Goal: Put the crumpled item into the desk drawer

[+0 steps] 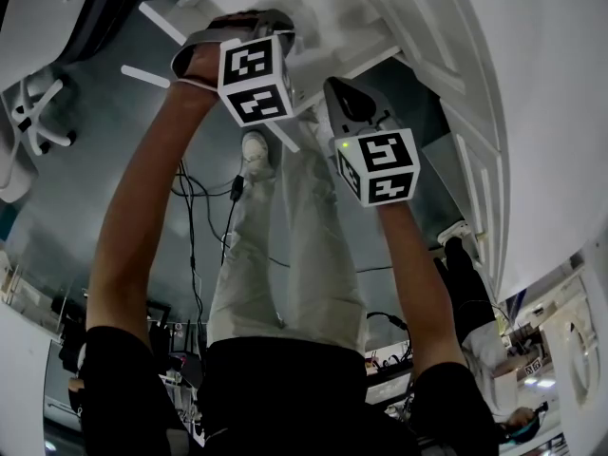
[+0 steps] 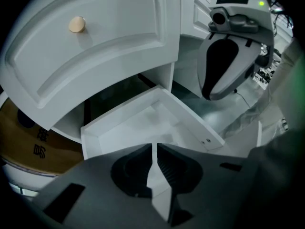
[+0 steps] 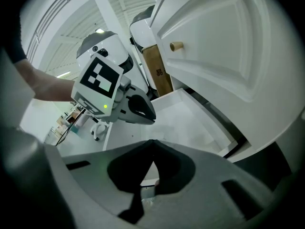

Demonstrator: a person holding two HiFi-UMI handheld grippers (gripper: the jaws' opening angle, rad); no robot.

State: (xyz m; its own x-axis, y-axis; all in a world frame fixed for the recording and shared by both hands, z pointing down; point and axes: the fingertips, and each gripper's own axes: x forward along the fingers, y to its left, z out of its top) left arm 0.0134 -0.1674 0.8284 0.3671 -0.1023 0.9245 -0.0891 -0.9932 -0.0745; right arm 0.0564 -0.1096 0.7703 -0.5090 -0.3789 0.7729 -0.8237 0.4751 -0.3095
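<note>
closing on nothing, the left gripper (image 2: 153, 148) hangs just above the open drawer (image 2: 143, 123), a thin gap between its jaws. beside it, the right gripper (image 3: 152, 143) is clamped on the crumpled item (image 3: 147, 193), just behind its tips.

in the left gripper view the drawer (image 2: 143, 123) stands pulled out at centre frame, below a panelled front (image 2: 105, 37) with its knob (image 2: 76, 24) at upper left, and a box (image 2: 28, 142) lies at lower left.
</note>
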